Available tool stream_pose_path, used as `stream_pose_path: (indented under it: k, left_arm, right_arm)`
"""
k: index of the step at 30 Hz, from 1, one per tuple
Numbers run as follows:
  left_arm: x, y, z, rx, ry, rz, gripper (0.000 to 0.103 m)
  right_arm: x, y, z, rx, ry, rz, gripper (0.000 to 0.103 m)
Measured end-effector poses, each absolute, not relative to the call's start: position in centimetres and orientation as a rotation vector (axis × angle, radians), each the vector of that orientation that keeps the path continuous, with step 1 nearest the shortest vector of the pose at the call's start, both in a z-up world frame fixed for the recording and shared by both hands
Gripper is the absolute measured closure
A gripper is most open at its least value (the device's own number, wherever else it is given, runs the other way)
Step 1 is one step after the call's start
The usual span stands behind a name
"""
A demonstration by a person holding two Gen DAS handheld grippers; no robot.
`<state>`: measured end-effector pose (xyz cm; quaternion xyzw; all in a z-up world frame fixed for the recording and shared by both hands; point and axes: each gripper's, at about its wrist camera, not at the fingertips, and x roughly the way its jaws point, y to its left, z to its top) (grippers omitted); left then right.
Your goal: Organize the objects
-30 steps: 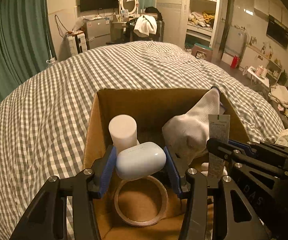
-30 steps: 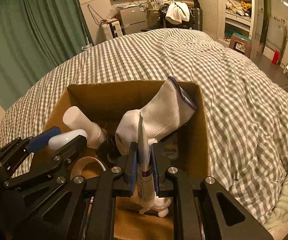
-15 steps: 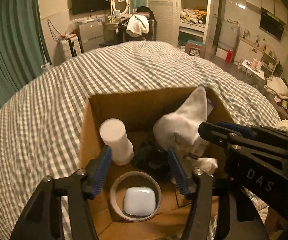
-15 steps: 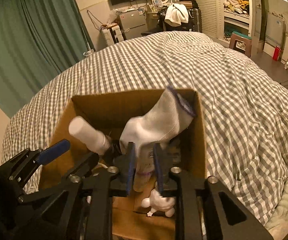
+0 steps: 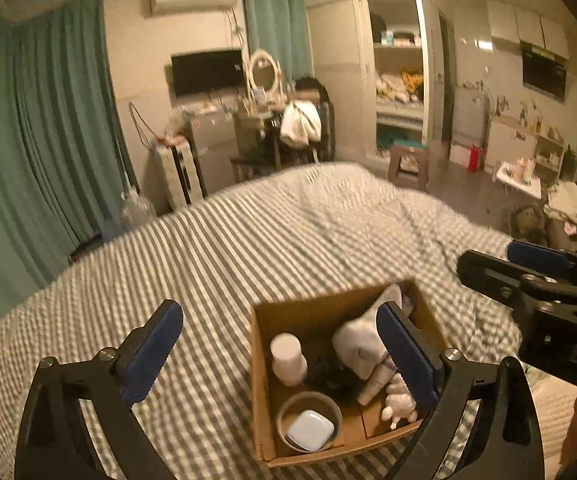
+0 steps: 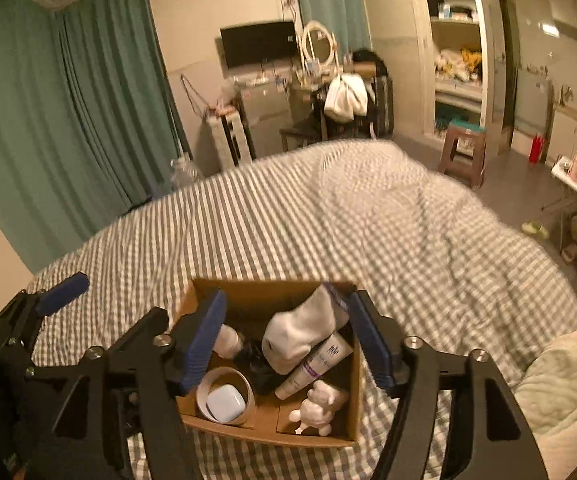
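Both grippers hang above the bed, and both are spread wide with nothing between the pads! The left gripper hovers over the near left of the cardboard box, its right finger crossing the box's right side. The right gripper straddles the same box from above, jaws released and empty.

Down in the cardboard box, sitting on the checked duvet, everything is packed. Near left corner: a roll of tape lying flat, with the pale blue earbud case resting inside its ring. Near right: a small white figurine. Just beyond it a cream tube leans at a tilt, cap end toward the near side, touching the white sock that rises toward the far right corner. Far left, a white cylindrical bottle. Something dark sits in the middle, too dim to name.
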<state>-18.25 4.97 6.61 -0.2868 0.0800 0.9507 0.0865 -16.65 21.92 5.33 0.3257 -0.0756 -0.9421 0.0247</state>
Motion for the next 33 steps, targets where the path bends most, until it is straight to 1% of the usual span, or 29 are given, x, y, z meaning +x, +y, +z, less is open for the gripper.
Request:
stream_pose_path:
  k: [3, 6, 8, 12, 17, 25, 29, 33]
  left_arm:
    - [-16.6, 4.5, 8.9, -0.793, 0.217, 2.865, 0.001]
    - [-15.1, 4.1, 10.5, -0.748, 0.200, 2.890, 0.000]
    - [-13.9, 4.0, 11.6, -0.721, 0.192, 2.909, 0.000]
    - [-11.7, 4.1, 13.1, -0.663, 0.188, 2.916, 0.000]
    - [-8.4, 4.7, 14.0, -0.577, 0.214, 2.939, 0.000]
    - [-5.3, 4.1, 12.0, -0.552, 0.160, 2.987, 0.000]
    - [-4.7, 3.3, 9.8, -0.528, 0.129, 3.009, 0.000]
    - [-4.8, 3.1, 7.3, -0.533, 0.146, 3.045, 0.000]
  right_arm:
    - [-14.7, 21.7, 8.0, 0.930, -0.209, -2.949, 0.027]
    - [-12.8, 21.5, 9.9, 0.873, -0.190, -2.971, 0.025]
    - [-11.5, 21.3, 10.8, 0.839, -0.176, -2.986, 0.022]
    - [-8.2, 21.3, 12.6, 0.721, -0.156, -3.018, 0.020]
    - [-4.4, 21.8, 13.9, 0.596, -0.140, -3.049, 0.011]
    - [-0.6, 22.9, 11.9, 0.562, -0.114, -3.087, 0.005]
    - [0.1, 23.5, 9.3, 0.578, -0.118, -3.084, 0.005]
    - [-0.2, 23.8, 6.2, 0.602, -0.103, -3.062, 0.005]
